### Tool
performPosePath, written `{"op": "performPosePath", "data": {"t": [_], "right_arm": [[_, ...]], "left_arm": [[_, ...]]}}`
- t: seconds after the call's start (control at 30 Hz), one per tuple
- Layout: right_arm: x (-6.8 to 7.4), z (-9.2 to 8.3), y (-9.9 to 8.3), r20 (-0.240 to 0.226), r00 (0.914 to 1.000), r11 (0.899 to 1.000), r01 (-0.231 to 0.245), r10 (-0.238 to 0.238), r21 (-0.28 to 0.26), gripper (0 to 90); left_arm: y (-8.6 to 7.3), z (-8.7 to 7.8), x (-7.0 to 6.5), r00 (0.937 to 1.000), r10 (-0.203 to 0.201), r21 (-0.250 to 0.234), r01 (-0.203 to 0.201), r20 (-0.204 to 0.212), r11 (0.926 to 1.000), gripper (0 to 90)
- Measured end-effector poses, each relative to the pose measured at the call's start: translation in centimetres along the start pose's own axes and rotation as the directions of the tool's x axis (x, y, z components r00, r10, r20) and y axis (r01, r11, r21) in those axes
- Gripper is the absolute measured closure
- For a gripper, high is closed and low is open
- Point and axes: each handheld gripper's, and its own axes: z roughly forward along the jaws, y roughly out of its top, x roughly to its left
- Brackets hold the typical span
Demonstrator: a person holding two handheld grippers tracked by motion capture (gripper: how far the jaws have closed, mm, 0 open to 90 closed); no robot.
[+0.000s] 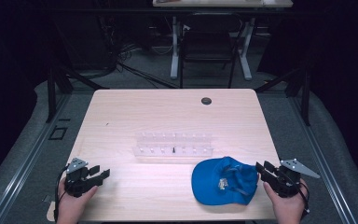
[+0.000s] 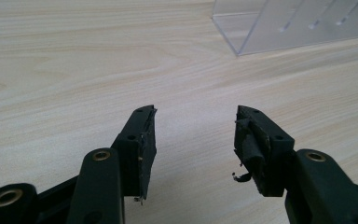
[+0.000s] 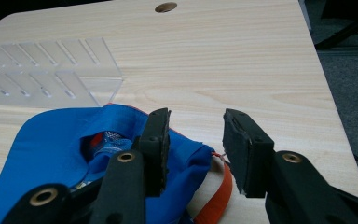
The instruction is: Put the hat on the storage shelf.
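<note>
Unmarked blue cap (image 1: 223,181), clear rack (image 1: 173,144)

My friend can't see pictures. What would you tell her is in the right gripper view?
Two black jaws of the right gripper stand open just above a blue cap lying on a light wooden table. An orange strap curls out from under the cap, and a clear plastic rack sits behind it on the left.

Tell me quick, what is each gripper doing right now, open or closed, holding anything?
Left gripper: open, holding nothing, over bare table.
Right gripper: open, holding nothing, right at the blue cap.
</note>
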Motion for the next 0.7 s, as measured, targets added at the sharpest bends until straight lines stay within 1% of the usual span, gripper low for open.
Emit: {"op": "performPosePath", "data": {"t": [0.07, 0.1, 0.13, 0.17, 0.2, 0.27, 0.33, 0.37, 0.4, 0.43, 0.47, 0.5, 0.53, 0.57, 0.6, 0.63, 0.67, 0.7], "right_arm": [[0.3, -0.1, 0.4, -0.003, 1.0, 1.0, 0.002, -0.002, 0.021, 60.6], [0.3, -0.1, 0.4, -0.003, 1.0, 1.0, 0.002, -0.002, 0.021, 60.6], [0.5, -0.2, 0.6, -0.004, 0.9999, 0.999, 0.015, -0.015, 0.041, 60.6], [0.7, -0.1, 0.9, 0.0, 0.9992, 0.997, 0.04, -0.04, 0.068, 60.6], [1.2, -0.1, 1.4, 0.005, 0.9973, 0.992, 0.072, -0.073, 0.1, 60.6], [1.4, -0.1, 2.0, -0.007, 0.9968, 0.987, 0.08, -0.08, 0.143, 60.6], [1.4, -0.1, 2.3, -0.005, 0.9964, 0.985, 0.084, -0.084, 0.149, 60.6], [1.4, -0.1, 2.7, -0.016, 0.9961, 0.982, 0.088, -0.086, 0.169, 60.4], [1.3, 0.0, 3.3, -0.026, 0.9955, 0.973, 0.095, -0.092, 0.211, 60.4], [1.2, 0.0, 3.6, -0.026, 0.996, 0.968, 0.089, -0.085, 0.235, 60.4], [1.1, 0.1, 4.0, -0.015, 0.9972, 0.961, 0.075, -0.074, 0.265, 60.4], [1.0, 0.2, 4.4, -0.029, 0.9983, 0.953, 0.057, -0.051, 0.298, 60.4], [1.0, 0.3, 4.7, -0.031, 0.9989, 0.94, 0.043, -0.035, 0.338, 60.2], [1.0, 0.3, 4.7, -0.031, 0.9989, 0.94, 0.043, -0.035, 0.338, 60.2], [1.1, 0.7, 5.2, -0.03, 0.9986, 0.924, 0.052, -0.044, 0.378, 58.7], [1.1, 0.7, 5.2, -0.03, 0.9986, 0.924, 0.052, -0.044, 0.378, 58.7], [1.2, 1.0, 5.6, -0.022, 0.9979, 0.903, 0.065, -0.061, 0.425, 58.1], [1.2, 1.0, 5.6, -0.022, 0.9979, 0.903, 0.065, -0.061, 0.425, 58.1]], "left_arm": [[0.0, 0.0, 0.0, 1.0, 0.006, 0.002, -0.006, 0.0, 1.0, 48.9], [0.0, 0.0, 0.0, 1.0, 0.006, 0.002, -0.006, 0.0, 1.0, 48.8], [0.0, 0.0, -0.1, 1.0, 0.009, 0.003, -0.009, 0.001, 1.0, 48.8], [0.0, 0.0, -0.1, 0.9999, 0.011, 0.003, -0.011, 0.005, 0.9999, 48.7], [0.0, -0.1, -0.2, 0.9999, 0.012, 0.0, -0.012, 0.005, 0.9999, 48.7], [0.0, -0.1, -0.2, 0.9999, 0.012, 0.001, -0.012, 0.007, 0.9999, 48.6], [0.0, -0.1, -0.2, 0.9998, 0.016, 0.003, -0.016, 0.006, 0.9999, 48.5], [0.0, -0.1, -0.3, 0.9999, 0.015, 0.0, -0.015, 0.007, 0.9999, 48.5], [0.0, -0.1, -0.4, 0.9998, 0.018, 0.004, -0.018, 0.008, 0.9998, 48.5], [0.0, -0.1, -0.4, 0.9998, 0.018, 0.004, -0.018, 0.008, 0.9998, 48.5], [0.0, -0.1, -0.4, 0.9997, 0.021, 0.005, -0.021, 0.011, 0.9998, 48.4], [0.0, -0.1, -0.5, 0.9997, 0.022, 0.004, -0.022, 0.011, 0.9998, 48.2], [0.0, 0.0, -0.5, 0.9997, 0.022, 0.005, -0.022, 0.011, 0.9997, 48.3], [0.0, 0.0, -0.5, 0.9997, 0.022, 0.005, -0.022, 0.011, 0.9997, 48.2], [0.0, 0.0, -0.5, 0.9997, 0.021, 0.006, -0.021, 0.012, 0.9998, 48.2], [0.0, 0.1, -0.5, 0.9997, 0.023, 0.007, -0.023, 0.012, 0.9997, 48.2], [0.0, 0.1, -0.6, 0.9997, 0.023, 0.006, -0.023, 0.009, 0.9997, 48.3], [0.0, 0.1, -0.6, 0.9997, 0.023, 0.006, -0.023, 0.009, 0.9997, 48.2]]}}
